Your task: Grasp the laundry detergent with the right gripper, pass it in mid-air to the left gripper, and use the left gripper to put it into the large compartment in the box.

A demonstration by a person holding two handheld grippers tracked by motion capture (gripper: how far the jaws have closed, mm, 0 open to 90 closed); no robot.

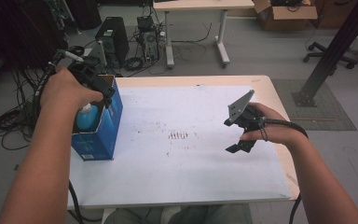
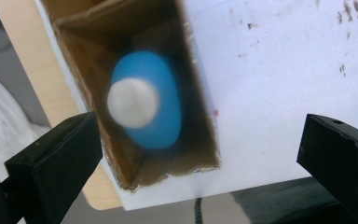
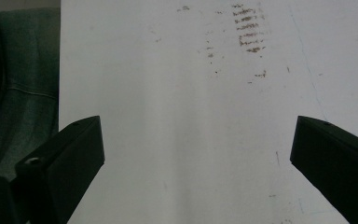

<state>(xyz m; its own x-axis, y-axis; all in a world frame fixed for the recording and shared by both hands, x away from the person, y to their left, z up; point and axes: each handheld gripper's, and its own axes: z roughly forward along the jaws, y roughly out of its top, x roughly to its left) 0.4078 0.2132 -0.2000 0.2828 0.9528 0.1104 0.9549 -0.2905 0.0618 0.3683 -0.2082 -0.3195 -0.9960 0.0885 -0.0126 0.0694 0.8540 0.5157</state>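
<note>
Here, high view: your left gripper point(image 1: 103, 93) hangs over open blue box point(image 1: 106, 128), blue bottle point(image 1: 87, 117) standing inside, just below the jaws. Your right gripper point(image 1: 238, 134) hovers well apart over white sheet point(image 1: 177, 172).

Left gripper view: jaws spread wide, gripping nothing; bottle's white cap point(image 2: 133, 102) directly beneath, blurred; box's brown inner walls visible.

Right gripper view: jaws wide apart, nothing between; stained sheet below.

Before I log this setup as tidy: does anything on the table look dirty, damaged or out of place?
Yes. The white sheet carries brownish smudges near its middle. The blue box's open top edge looks ragged. The blue bottle stands inside it, nothing spilled.
</note>
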